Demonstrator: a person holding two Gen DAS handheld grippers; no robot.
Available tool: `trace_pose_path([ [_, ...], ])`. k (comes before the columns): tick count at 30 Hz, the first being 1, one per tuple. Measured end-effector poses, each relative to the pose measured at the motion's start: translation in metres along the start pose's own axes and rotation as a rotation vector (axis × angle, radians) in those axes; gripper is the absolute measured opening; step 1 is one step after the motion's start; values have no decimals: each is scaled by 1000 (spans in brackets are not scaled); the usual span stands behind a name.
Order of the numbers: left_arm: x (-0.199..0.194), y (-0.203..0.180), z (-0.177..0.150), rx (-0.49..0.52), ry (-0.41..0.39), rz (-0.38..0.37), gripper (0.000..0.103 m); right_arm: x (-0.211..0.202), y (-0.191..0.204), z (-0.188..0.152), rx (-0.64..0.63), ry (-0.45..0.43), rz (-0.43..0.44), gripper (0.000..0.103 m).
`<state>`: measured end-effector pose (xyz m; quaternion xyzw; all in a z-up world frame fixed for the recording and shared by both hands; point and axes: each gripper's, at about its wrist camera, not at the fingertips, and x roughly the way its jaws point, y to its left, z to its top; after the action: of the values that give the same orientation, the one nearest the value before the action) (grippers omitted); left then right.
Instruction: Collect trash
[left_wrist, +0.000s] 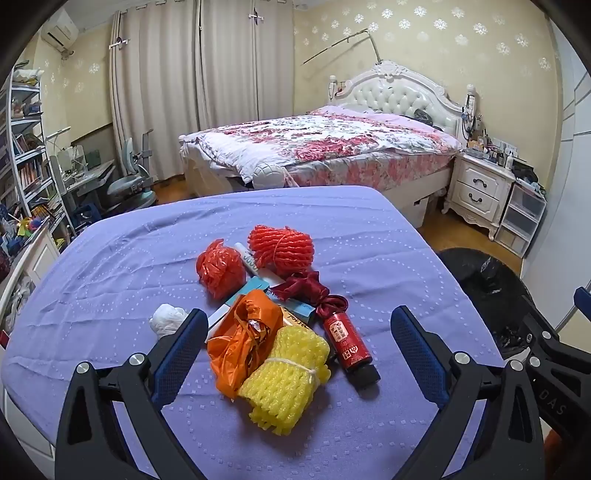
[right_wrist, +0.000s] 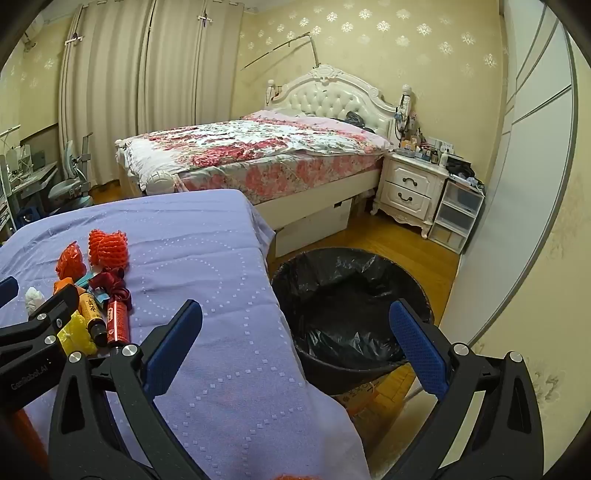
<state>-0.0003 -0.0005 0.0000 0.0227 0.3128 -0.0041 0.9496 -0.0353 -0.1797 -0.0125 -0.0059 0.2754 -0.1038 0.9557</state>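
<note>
A bedroom table under a purple cloth (left_wrist: 129, 258) carries a pile of trash. The left gripper (left_wrist: 299, 354) is spread wide and holds nothing; a yellow foam net (left_wrist: 284, 380) and orange bag (left_wrist: 240, 343) lie between its fingers. The right gripper (right_wrist: 295, 350) is likewise wide and unloaded, with the black-lined bin (right_wrist: 351, 295) directly ahead, beside the table edge.

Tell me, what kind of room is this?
Most likely a bedroom in someone's home. There is a big bed with a floral pink quilt and a white tufted headboard, a white two-drawer nightstand beside it, and long beige curtains along the wall.
</note>
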Motion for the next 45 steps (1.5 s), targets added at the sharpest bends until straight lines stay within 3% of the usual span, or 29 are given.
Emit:
trace_pose_path([
  [45,-8,-10,-7,-1,5,-5,96,5,-7,-2,19,24,2,99],
])
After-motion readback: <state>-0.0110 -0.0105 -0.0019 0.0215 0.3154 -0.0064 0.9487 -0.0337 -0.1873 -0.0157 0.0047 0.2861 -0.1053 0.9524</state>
